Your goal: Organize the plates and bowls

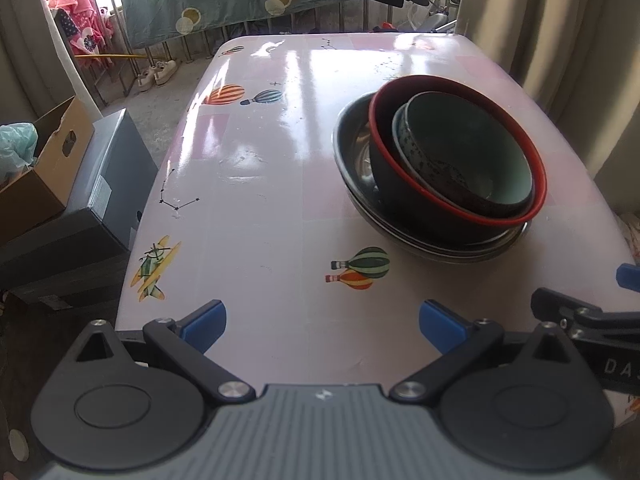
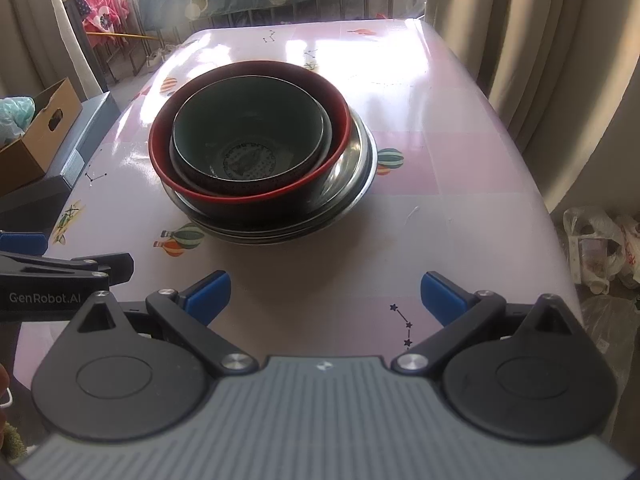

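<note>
Glossy table (image 2: 440,152); nested bowls (image 2: 248,140) on steel plates (image 2: 362,160): stiff, slippery, breakable; pinch rim; both jaws spread, empty

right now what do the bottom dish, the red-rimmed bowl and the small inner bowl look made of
Bottom dish: likely stainless steel, with a shiny mirror-like wall. Red-rimmed bowl: matte black with a red rim, perhaps melamine or lacquerware; unclear. Small inner bowl: probably glazed ceramic, with a glossy green interior and a printed pattern.
</note>
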Motion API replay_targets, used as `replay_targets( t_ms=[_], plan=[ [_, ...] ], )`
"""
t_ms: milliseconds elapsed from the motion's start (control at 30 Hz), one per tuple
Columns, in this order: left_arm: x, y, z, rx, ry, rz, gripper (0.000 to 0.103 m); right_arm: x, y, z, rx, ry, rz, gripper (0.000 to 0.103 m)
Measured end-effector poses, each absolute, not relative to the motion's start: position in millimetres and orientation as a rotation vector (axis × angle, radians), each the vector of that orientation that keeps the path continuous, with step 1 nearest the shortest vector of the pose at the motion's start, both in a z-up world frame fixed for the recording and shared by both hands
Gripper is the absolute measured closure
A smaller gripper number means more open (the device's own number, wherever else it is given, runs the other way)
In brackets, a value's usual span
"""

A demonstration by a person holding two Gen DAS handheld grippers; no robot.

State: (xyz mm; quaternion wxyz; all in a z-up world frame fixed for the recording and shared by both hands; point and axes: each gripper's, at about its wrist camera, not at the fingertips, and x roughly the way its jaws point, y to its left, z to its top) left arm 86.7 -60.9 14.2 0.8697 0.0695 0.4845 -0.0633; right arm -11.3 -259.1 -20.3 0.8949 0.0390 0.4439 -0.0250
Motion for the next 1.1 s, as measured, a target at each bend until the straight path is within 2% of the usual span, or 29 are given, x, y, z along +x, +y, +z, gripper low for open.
replay_targets(
  t_ms=[1100],
  plan=[
    [83, -79, 10, 0.172, 1.028, -0.168, 0.0, -16, -277, -28, 0.121, 0.932, -0.093, 0.001]
  ],
)
